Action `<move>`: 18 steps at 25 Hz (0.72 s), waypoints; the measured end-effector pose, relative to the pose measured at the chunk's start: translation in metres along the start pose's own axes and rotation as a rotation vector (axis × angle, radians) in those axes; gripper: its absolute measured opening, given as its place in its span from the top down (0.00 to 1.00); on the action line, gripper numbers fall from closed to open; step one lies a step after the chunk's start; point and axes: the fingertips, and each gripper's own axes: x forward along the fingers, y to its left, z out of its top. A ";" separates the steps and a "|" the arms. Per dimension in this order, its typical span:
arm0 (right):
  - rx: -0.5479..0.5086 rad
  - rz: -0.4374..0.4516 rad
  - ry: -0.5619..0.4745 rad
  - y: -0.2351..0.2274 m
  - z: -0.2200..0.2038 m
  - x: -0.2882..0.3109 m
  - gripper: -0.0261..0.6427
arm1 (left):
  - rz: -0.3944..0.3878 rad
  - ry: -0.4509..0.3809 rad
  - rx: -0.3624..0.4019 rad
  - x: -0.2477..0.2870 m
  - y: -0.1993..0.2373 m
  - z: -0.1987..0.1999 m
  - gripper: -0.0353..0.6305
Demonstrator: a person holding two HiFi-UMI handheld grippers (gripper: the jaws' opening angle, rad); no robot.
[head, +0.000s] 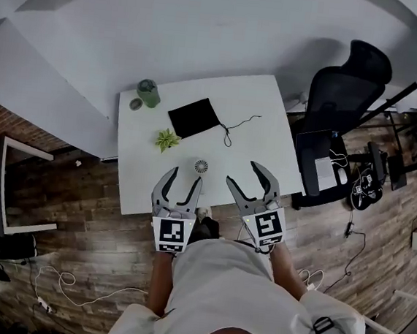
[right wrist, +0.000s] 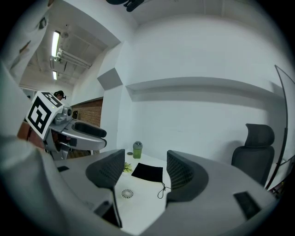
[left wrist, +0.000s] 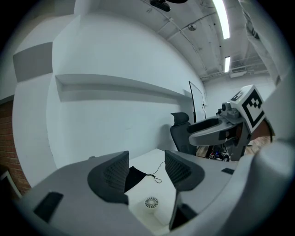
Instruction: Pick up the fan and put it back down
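On the near part of the white worktop (head: pixel 262 105) stood the small round fan (head: pixel 201 166), upright and untouched as far as the pictures showed. It was neither gripped nor lifted, so I judged that the whole task, the pick-up and the setting back down, was not yet begun.

From the head view the fan sat between the two grippers, just beyond their fingertips and lower than them. The left gripper (head: pixel 184 176) hung at its near left, jaws parted with nothing between them. In the left gripper view the fan showed low in the gap, ahead of the pads and clear of both. The right gripper (head: pixel 242 172) hovered at its near right, likewise released and empty. In its own view the fan showed low beside the left pad, again apart from it.

Beyond the fan lay a little green plant (head: pixel 167 139) and a black pouch (head: pixel 193 117) with a cord. A green cup (head: pixel 149 93) stood at the far left corner, and a black office chair (head: pixel 344 95) stood beside the worktop's right end.
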 end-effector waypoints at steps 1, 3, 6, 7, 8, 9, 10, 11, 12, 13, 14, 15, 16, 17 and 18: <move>-0.001 0.000 0.006 0.000 0.000 0.007 0.53 | -0.006 0.002 -0.003 0.006 0.005 -0.002 0.59; 0.003 -0.001 0.019 -0.002 -0.004 0.021 0.53 | -0.020 0.007 -0.012 0.016 0.013 -0.006 0.59; 0.003 -0.009 0.047 -0.004 -0.010 0.039 0.53 | -0.041 0.020 -0.020 0.030 0.023 -0.013 0.59; 0.004 -0.011 0.057 -0.005 -0.013 0.044 0.53 | -0.048 0.024 -0.021 0.034 0.026 -0.016 0.59; 0.004 -0.013 0.069 -0.006 -0.016 0.049 0.53 | -0.056 0.029 -0.022 0.038 0.029 -0.019 0.59; 0.005 -0.014 0.082 -0.006 -0.019 0.054 0.53 | -0.064 0.034 -0.024 0.042 0.031 -0.022 0.59; 0.006 -0.015 0.095 -0.006 -0.023 0.058 0.53 | -0.072 0.041 -0.027 0.045 0.033 -0.026 0.59; 0.008 -0.016 0.109 -0.006 -0.026 0.062 0.53 | -0.080 0.048 -0.030 0.049 0.034 -0.029 0.59; 0.009 -0.016 0.121 -0.006 -0.030 0.066 0.54 | -0.089 0.055 -0.034 0.052 0.036 -0.033 0.59; 0.010 -0.018 0.132 -0.006 -0.033 0.071 0.54 | -0.098 0.062 -0.037 0.056 0.038 -0.037 0.59; 0.012 -0.020 0.142 -0.005 -0.037 0.075 0.54 | -0.108 0.069 -0.041 0.059 0.039 -0.041 0.59; 0.013 -0.023 0.152 -0.005 -0.040 0.078 0.54 | -0.119 0.076 -0.044 0.063 0.041 -0.045 0.59; 0.016 -0.026 0.161 -0.005 -0.043 0.081 0.54 | -0.130 0.084 -0.048 0.066 0.041 -0.050 0.59; 0.019 -0.029 0.171 -0.005 -0.046 0.083 0.54 | -0.141 0.093 -0.050 0.069 0.041 -0.054 0.59; 0.023 -0.033 0.180 -0.005 -0.049 0.085 0.54 | -0.152 0.101 -0.052 0.071 0.041 -0.058 0.58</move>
